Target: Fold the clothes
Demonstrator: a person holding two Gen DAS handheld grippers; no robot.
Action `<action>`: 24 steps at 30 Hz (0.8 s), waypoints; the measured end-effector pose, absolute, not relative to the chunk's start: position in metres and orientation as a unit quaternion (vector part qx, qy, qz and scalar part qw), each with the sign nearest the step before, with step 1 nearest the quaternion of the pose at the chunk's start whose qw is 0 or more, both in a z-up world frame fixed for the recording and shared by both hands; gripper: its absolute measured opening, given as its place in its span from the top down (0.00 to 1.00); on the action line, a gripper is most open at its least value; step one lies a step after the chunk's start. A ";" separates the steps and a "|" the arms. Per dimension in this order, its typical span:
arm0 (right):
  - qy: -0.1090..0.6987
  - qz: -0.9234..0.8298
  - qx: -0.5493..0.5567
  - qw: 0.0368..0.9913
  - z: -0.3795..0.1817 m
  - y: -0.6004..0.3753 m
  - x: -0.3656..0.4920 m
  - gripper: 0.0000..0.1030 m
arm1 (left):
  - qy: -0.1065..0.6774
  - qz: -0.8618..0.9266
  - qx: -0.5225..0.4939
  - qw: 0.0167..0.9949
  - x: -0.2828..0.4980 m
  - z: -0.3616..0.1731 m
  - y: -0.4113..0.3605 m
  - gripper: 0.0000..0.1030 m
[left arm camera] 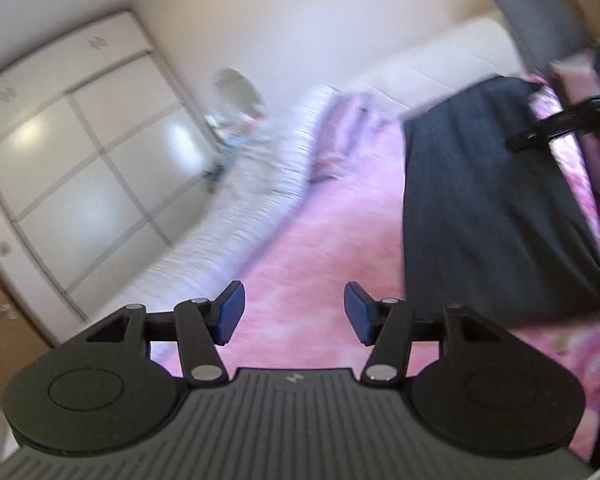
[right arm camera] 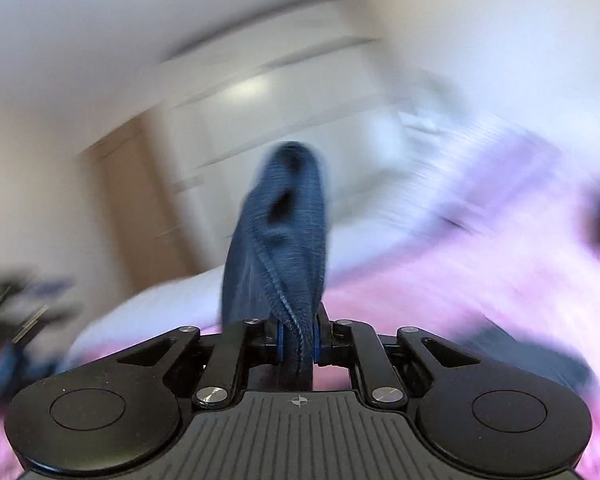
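While my right tongs (right arm camera: 298, 344) are clamped tight on a bunched edge of the dark blue-grey garment (right arm camera: 278, 236), my left tongs (left arm camera: 295, 312) are spread wide w/ nothing between the blue pads (left arm camera: 232, 312).

Right wrist view: cloth is pinched between the pads, a hemmed fold runs up and away from the jaws, and the rest stands up in a twisted column in front of the cam. Background is heavily smeared, so little detail there; I can make out pink bedding (right arm camera: 440, 280) below, a pale wall and a wooden door (right arm camera: 140, 200) at left.

Left wrist view: the garment (left arm camera: 488, 208) shows as a wide dark panel at right, hanging down over the pink bedspread (left arm camera: 320, 256). Its upper right corner is held by the other tongs (left arm camera: 540, 130), which reach in from the right edge; my hand behind them is partly cut off by the frame. Garment's lower edge sits near the right finger of my left tongs but doesn't touch it; left tongs hover over bare pink spread.

Also in that view: white wardrobe doors (left arm camera: 72, 168) at left, a light striped blanket (left arm camera: 260, 192) along the far side of the bed, some blurry clutter (left arm camera: 236, 116) by the wall, can't tell what it is. A grey pillow (left arm camera: 540, 12) is up top right.
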State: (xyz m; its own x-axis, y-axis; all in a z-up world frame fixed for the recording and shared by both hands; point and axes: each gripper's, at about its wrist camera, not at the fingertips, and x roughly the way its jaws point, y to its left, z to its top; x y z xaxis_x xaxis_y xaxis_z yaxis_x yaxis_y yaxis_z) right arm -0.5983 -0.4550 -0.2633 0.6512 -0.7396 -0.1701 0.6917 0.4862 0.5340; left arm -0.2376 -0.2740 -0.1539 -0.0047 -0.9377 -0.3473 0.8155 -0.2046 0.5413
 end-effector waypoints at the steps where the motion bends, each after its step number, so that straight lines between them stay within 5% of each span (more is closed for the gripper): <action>1: -0.028 -0.436 0.347 0.830 -0.283 -0.471 -0.613 0.80 | -0.083 -0.711 0.337 0.612 -0.246 -0.164 -0.279 0.50; 10: -0.099 -0.406 0.494 0.763 -0.316 -0.491 -0.673 0.74 | -0.026 -0.759 0.343 0.553 -0.309 -0.225 -0.328 0.50; 17: -0.093 -0.385 0.456 0.797 -0.297 -0.515 -0.666 0.88 | -0.001 -0.775 0.345 0.530 -0.334 -0.249 -0.392 0.51; 24: -0.078 -0.375 0.505 0.773 -0.328 -0.526 -0.700 0.87 | 0.035 -0.777 0.362 0.513 -0.351 -0.268 -0.408 0.51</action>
State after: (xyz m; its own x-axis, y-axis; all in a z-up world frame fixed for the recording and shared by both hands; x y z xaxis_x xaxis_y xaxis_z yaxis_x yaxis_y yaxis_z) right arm -0.6998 -0.5257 -0.3281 0.7060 -0.6591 -0.2591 0.5025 0.2084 0.8391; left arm -0.3513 -0.4083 -0.2681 -0.2114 -0.7728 -0.5984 0.8230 -0.4710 0.3176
